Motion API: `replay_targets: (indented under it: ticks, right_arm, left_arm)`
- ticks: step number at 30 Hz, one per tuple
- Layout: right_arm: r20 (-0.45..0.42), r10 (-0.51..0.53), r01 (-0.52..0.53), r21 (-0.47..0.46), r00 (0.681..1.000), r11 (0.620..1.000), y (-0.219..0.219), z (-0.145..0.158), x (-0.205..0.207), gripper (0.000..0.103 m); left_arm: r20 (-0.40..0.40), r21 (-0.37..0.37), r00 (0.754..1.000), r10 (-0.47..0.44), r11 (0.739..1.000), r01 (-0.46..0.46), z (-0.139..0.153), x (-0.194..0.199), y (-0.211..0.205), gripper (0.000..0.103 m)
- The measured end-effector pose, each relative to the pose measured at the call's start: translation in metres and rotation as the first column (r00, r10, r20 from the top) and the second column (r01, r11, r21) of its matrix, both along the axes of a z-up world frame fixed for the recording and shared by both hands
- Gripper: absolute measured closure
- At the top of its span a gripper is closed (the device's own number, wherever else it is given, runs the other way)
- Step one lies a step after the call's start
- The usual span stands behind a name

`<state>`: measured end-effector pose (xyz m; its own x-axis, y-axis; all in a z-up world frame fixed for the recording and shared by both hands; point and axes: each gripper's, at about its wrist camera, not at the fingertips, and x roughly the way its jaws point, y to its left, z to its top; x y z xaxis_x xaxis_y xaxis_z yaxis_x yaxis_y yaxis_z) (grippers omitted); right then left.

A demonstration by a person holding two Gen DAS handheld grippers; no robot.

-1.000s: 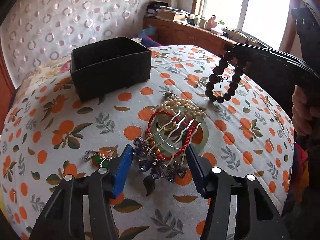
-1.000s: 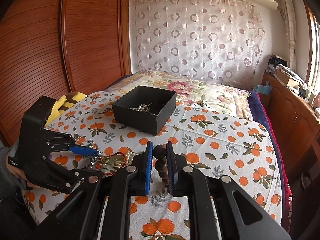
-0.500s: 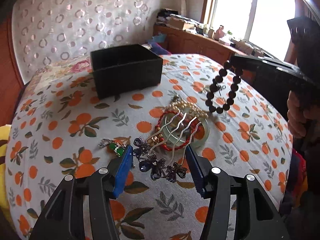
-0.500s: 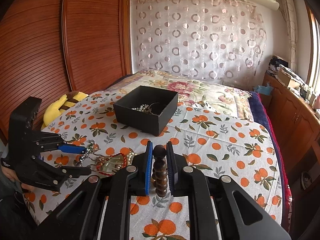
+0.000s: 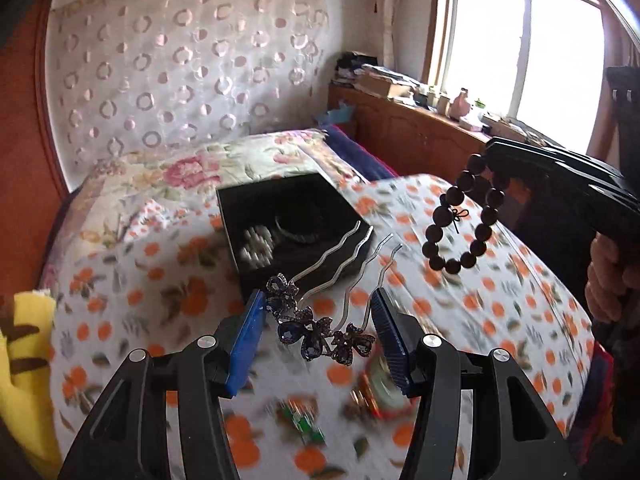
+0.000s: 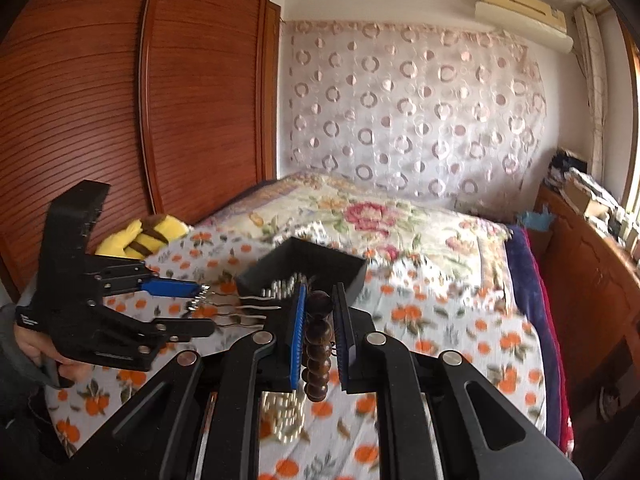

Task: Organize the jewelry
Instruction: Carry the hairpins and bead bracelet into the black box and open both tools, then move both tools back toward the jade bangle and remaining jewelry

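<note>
From the left wrist, your left tongs [image 5: 318, 326] clamp the jewelled hair comb [image 5: 320, 330] by its ends, lifted clear of the bed [image 5: 500, 312]; the black box [image 5: 286, 224] lies just beyond. From the right wrist, your right tongs [image 6: 320, 312] pinch the dark bead bracelet [image 6: 318, 354], hanging free; I judge both are mid-carry; next, hover over the box and release.

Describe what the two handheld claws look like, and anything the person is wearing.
Both claws, left and right, are matte black plastic, angular frames with triangular cut-outs and silver round pivot bolts. Each finger ends in a ribbed blue pad. No cables show. A grey sleeve covers the wrist behind the left claw's handle.
</note>
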<state>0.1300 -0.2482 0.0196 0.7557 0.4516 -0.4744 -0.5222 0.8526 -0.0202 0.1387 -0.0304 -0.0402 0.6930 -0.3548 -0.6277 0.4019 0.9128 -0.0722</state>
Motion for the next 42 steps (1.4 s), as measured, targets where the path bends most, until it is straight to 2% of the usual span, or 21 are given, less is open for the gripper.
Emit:
replay_targets:
  ticks: [9,18,21,23,27,37,42]
  right_arm:
    - [0.034,0.040,-0.040,-0.002,0.999,0.999,0.013,0.022,0.049,0.088]
    - [0.014,0.076,-0.076,-0.009,0.997,0.997,0.029,0.017,0.078,0.088]
    - [0.002,0.085,-0.085,-0.012,0.996,0.996,0.034,0.011,0.086,0.088]
    - [-0.008,0.087,-0.087,-0.010,0.996,0.996,0.035,0.007,0.089,0.088]
    - [-0.040,0.094,-0.094,-0.005,0.995,0.996,0.041,-0.003,0.094,0.088]
    - [-0.110,0.113,-0.114,-0.004,0.988,0.993,0.053,-0.021,0.098,0.087]
    - [-0.112,0.097,-0.099,-0.010,0.989,0.995,0.049,-0.021,0.089,0.087]
  left_arm:
    - [-0.008,0.023,0.999,0.042,0.999,-0.042,0.007,0.058,-0.002,0.051]
    - [-0.038,0.040,0.998,0.053,0.998,-0.052,-0.005,0.090,-0.009,0.051]
    - [-0.035,0.030,0.998,0.055,0.998,-0.054,-0.007,0.092,-0.008,0.049]
    - [-0.033,0.019,0.998,0.058,0.998,-0.058,-0.007,0.093,-0.007,0.045]
    - [-0.030,0.019,0.997,0.071,0.997,-0.070,-0.006,0.091,-0.004,0.045]
    - [-0.018,0.036,0.995,0.101,0.994,-0.100,-0.002,0.065,0.010,0.044]
    - [-0.022,0.032,0.994,0.107,0.994,-0.106,-0.005,0.047,0.016,0.044]
